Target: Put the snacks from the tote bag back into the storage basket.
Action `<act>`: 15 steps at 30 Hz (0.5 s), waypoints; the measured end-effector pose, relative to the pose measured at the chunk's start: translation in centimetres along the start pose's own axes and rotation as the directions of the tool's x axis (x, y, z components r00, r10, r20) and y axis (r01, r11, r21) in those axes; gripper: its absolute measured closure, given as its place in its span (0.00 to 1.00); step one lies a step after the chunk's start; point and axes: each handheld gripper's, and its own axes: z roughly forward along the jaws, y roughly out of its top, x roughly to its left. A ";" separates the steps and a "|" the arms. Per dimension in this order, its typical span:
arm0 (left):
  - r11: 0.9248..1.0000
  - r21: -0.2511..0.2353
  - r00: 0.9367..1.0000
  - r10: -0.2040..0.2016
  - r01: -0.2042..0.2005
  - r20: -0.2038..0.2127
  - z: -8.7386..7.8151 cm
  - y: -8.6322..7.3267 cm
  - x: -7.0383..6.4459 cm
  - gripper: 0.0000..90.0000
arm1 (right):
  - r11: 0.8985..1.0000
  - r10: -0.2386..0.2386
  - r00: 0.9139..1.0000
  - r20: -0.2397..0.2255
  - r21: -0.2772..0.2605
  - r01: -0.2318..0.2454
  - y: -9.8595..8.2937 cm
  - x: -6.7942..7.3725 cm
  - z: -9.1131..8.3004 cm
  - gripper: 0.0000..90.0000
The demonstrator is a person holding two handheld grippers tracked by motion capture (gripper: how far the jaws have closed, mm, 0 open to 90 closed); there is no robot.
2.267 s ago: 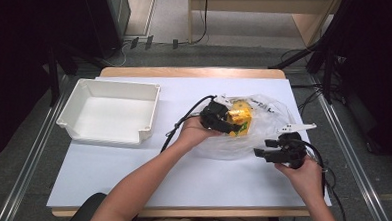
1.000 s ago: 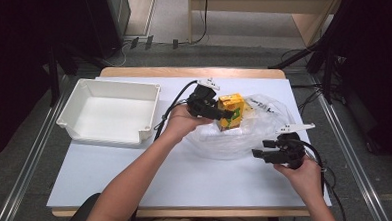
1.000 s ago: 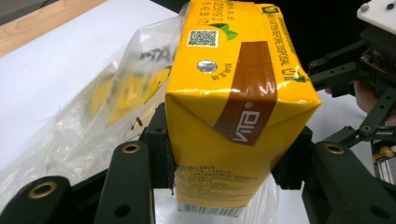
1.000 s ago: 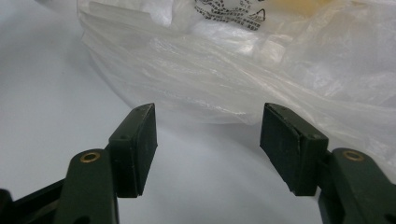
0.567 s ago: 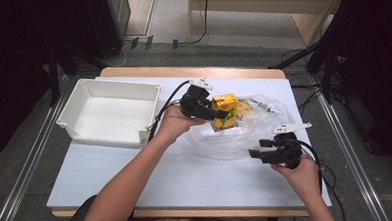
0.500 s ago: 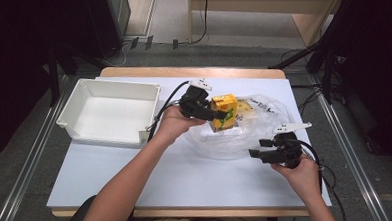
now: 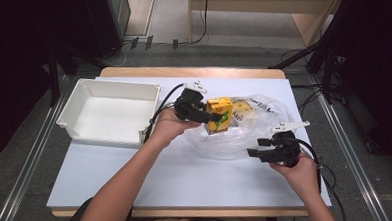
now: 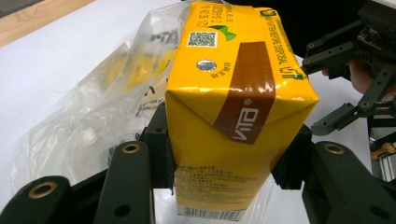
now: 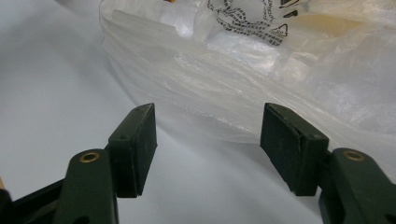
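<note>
Lifted out of the bag [image 7: 244, 126] since earlier, the carton [image 7: 219, 114] is held upright, clamped in the left tongs [image 7: 212, 117], with the tray [image 7: 85, 133] leftward, nearer this hand. The right tongs [image 7: 253, 152] are held wide at the bag's near edge.

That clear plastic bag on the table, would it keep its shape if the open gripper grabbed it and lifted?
Probably not. The plastic bag lies crumpled and sagging, so it looks floppy and would likely drape from the right gripper. Its thin, glossy film may slip or bunch between the pads. A yellow item inside might shift.
</note>
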 end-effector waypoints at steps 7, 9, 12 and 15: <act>1.000 0.005 1.000 -0.011 0.011 -0.012 -0.7 -0.7 0.6 0.58 | 1.000 -0.004 1.000 -0.002 0.003 0.004 0.1 0.0 0.1 0.41; 1.000 -0.003 1.000 -0.018 0.018 -0.017 -1.1 -0.8 0.7 0.58 | 1.000 -0.003 1.000 -0.004 0.001 0.003 0.1 0.0 0.2 0.41; 1.000 -0.009 1.000 -0.022 0.022 -0.018 -1.5 -0.8 0.8 0.58 | 1.000 -0.004 1.000 -0.006 0.003 0.004 0.2 0.0 0.2 0.41; 1.000 -0.009 0.999 -0.022 0.022 -0.023 -1.9 -0.9 1.0 0.58 | 1.000 -0.006 1.000 -0.006 0.003 0.006 0.2 0.0 0.3 0.41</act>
